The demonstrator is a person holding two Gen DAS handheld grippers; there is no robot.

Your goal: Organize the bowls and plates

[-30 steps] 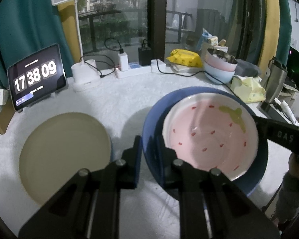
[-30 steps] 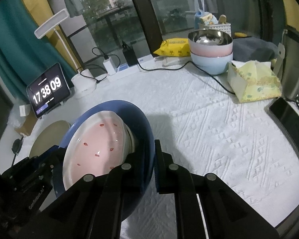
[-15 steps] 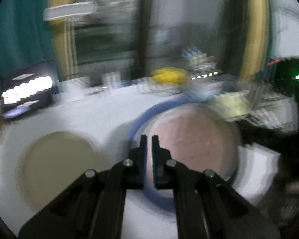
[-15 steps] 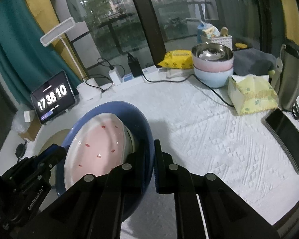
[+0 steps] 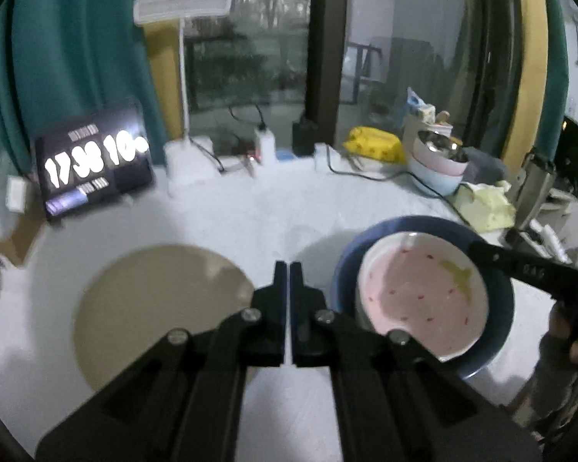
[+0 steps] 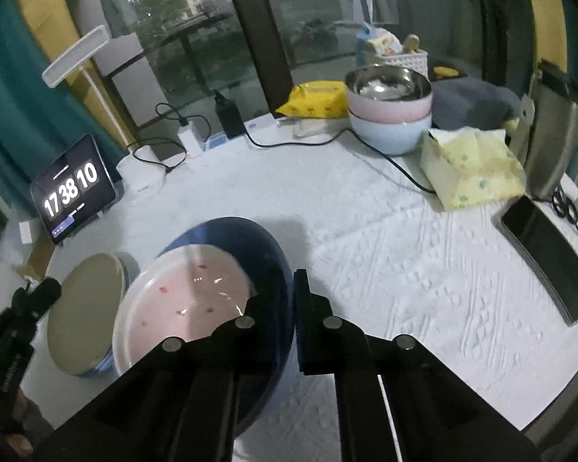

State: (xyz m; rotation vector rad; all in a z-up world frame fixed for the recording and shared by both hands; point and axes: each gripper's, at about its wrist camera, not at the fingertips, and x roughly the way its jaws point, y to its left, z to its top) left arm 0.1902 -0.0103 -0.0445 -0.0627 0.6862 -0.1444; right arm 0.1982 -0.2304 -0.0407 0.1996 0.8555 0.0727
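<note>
White textured cloth covers the bench [image 6: 385,254]. At left lies the beige plate [image 5: 154,308]; only the right wrist view shows it resting on something blue. The left hand-held gripper [image 5: 289,277] hangs empty above the cloth, jaws together, between that plate and the blue plate [image 6: 266,254]. The pink strawberry bowl [image 5: 420,296] sits in the blue plate. The right hand-held gripper [image 6: 293,308] is clamped on the blue plate's rim. Only the right view shows the phone [image 6: 547,258].
</note>
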